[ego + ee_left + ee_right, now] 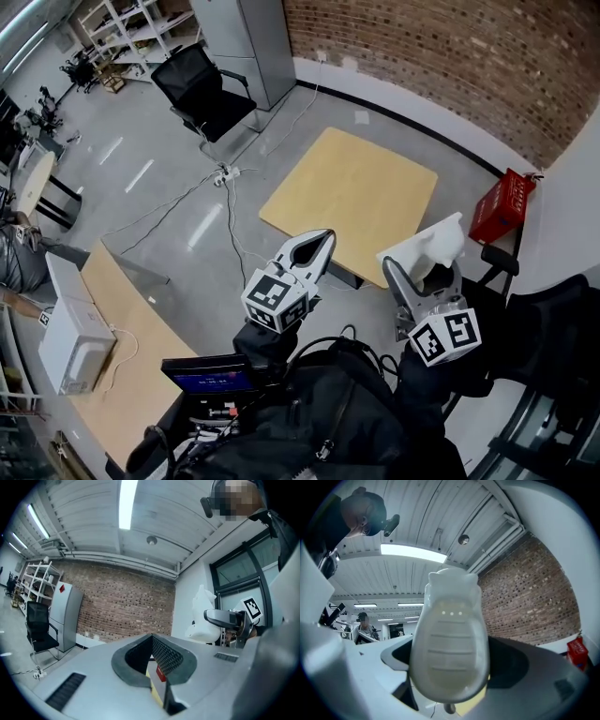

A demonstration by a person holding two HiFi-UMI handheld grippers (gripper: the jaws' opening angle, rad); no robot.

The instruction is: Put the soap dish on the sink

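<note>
The right gripper point(412, 272) is clamped on the white soap dish point(450, 639), held aloft. The left gripper point(317, 246) looks closed and empty. No sink shows, so finding it probably comes next.

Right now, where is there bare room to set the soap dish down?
The square wooden table's visible top is bare. The long desk is free beside its white box. Crowded close to the person: black gear and cables.

Both grippers, left gripper point(317, 246) and right gripper point(420, 274), have pale grey shells with dark grey textured pads. Each carries a white cube point(277, 298) with black square markers. Person's in a black jacket point(352, 417), black cables point(323, 345) looped over it.
</note>
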